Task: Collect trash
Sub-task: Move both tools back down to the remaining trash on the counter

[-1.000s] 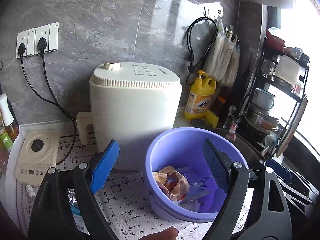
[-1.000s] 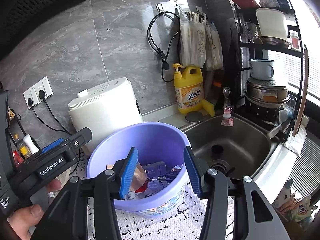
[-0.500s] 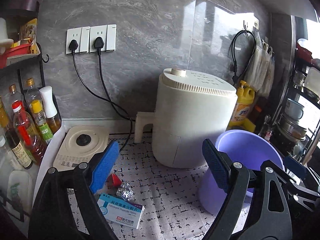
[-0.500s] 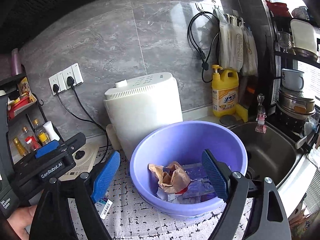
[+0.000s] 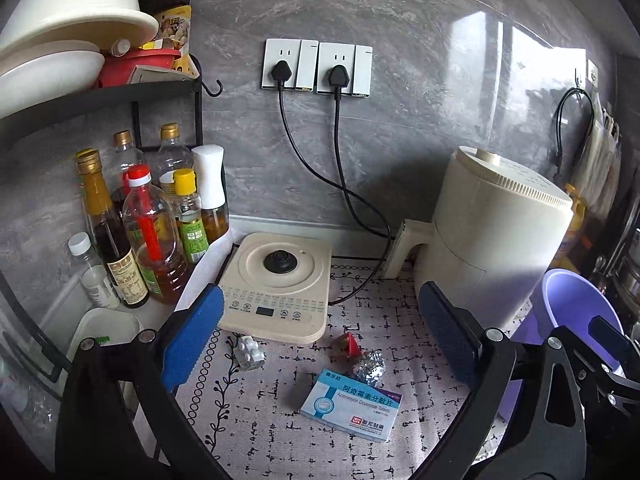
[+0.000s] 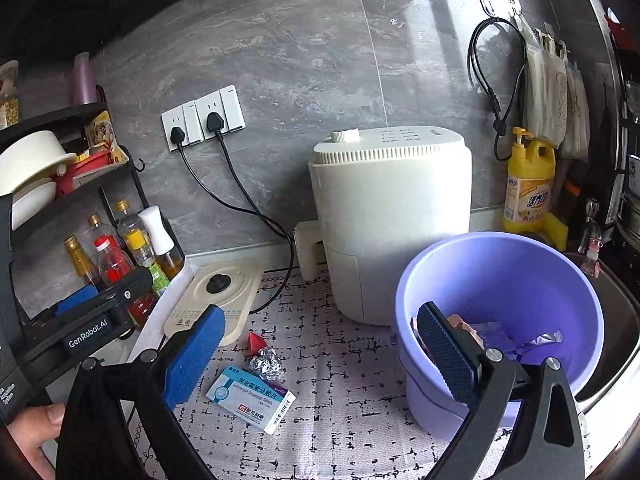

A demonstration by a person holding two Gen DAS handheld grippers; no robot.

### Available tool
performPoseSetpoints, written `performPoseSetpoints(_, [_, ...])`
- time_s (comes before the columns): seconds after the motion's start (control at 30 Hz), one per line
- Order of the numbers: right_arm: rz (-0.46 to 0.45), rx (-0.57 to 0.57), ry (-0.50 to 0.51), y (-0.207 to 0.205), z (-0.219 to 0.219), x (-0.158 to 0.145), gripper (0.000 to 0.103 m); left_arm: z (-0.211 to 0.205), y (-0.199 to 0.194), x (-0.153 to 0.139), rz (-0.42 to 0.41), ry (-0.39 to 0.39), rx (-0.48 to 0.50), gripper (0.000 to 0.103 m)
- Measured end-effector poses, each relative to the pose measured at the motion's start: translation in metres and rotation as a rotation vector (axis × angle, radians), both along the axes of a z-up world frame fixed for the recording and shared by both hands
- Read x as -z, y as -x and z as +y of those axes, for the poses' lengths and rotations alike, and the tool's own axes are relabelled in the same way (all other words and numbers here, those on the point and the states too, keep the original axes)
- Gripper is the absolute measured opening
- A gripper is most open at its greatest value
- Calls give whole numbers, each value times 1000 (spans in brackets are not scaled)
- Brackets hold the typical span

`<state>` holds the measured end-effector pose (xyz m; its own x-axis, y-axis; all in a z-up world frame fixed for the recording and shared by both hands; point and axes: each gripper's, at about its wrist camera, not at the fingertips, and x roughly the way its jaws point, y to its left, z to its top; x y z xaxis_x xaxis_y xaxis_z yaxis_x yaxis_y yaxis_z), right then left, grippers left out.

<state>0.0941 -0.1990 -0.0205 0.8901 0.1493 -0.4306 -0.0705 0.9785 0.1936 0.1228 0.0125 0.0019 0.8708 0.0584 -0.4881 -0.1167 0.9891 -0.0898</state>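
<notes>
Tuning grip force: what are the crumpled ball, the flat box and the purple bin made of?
Crumpled ball: looks like metal foil, shiny, creased facets. Flat box: printed cardboard, sharp folded edges, light sheen. Purple bin: apparently moulded plastic, smooth, even colour.

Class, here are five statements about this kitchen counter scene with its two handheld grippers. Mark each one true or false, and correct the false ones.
1. The purple bucket already holds some wrappers. True.
2. The medicine box is inside the bucket. False: it lies flat on the counter mat.
3. The foil ball sits beside a small red piece. True.
4. The left gripper is clamped on the medicine box. False: its jaws are wide open and empty.
5. Both wall plugs are unplugged. False: both sit in their sockets.
</notes>
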Motion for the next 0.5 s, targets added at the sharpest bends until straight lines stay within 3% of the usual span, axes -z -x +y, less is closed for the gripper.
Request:
performPoseSetpoints(0.27, [35,-65,22,-16,36,13,94,38,-2,16,45,7,-55,97])
performPoseSetpoints(0.5, [107,-116,46,-40,60,38,79,61,-17,44,102,19,-78,97])
